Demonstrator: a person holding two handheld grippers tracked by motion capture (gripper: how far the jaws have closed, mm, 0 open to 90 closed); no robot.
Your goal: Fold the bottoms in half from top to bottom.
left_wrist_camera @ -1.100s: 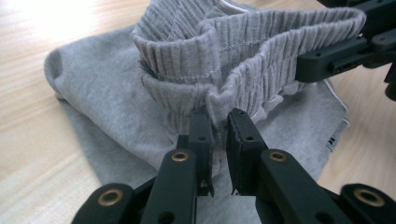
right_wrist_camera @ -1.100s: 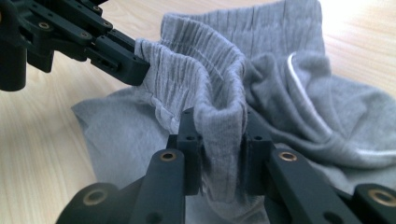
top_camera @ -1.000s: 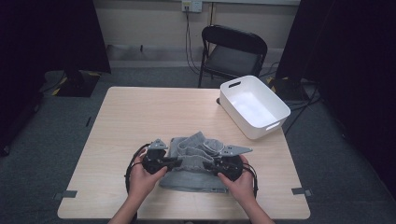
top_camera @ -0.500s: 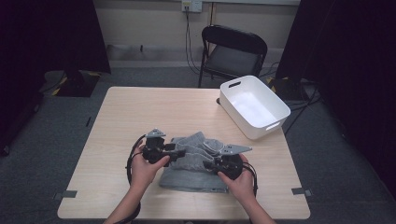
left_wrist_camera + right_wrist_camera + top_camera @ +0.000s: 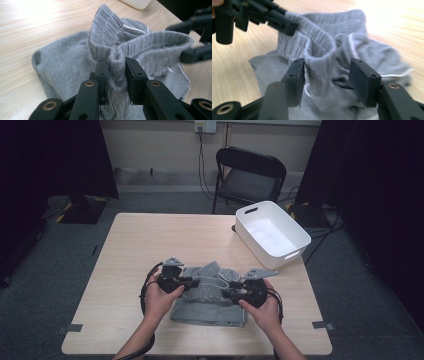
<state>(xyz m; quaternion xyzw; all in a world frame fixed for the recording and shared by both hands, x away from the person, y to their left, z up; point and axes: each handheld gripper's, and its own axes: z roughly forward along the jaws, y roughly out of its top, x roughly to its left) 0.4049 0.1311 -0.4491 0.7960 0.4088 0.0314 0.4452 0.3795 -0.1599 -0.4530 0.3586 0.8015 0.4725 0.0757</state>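
A grey garment (image 5: pixel 207 300) with a ribbed waistband lies bunched on the table's near half. My left gripper (image 5: pixel 192 281) is at its left side; in the left gripper view (image 5: pixel 117 67) its jaws have just been closing and now pinch a fold of the waistband (image 5: pixel 150 40). My right gripper (image 5: pixel 226 293) is at the garment's right side. In the right gripper view (image 5: pixel 327 72) its jaws have just been opening and stand wide apart, with a loop of waistband (image 5: pixel 319 47) loose between them. The left gripper (image 5: pixel 287 26) grips the band farther off.
The wooden table (image 5: pixel 150 240) carries a white plastic bin (image 5: pixel 260 251) at its far right corner. A black folding chair (image 5: pixel 250 170) stands behind the table. Cables run along the floor by the wall. Dark curtains hang on both sides.
The left gripper let go, lifted off to the left, then came back and closed on the waistband. The right gripper's jaws opened. The waistband now stands up between the grippers.
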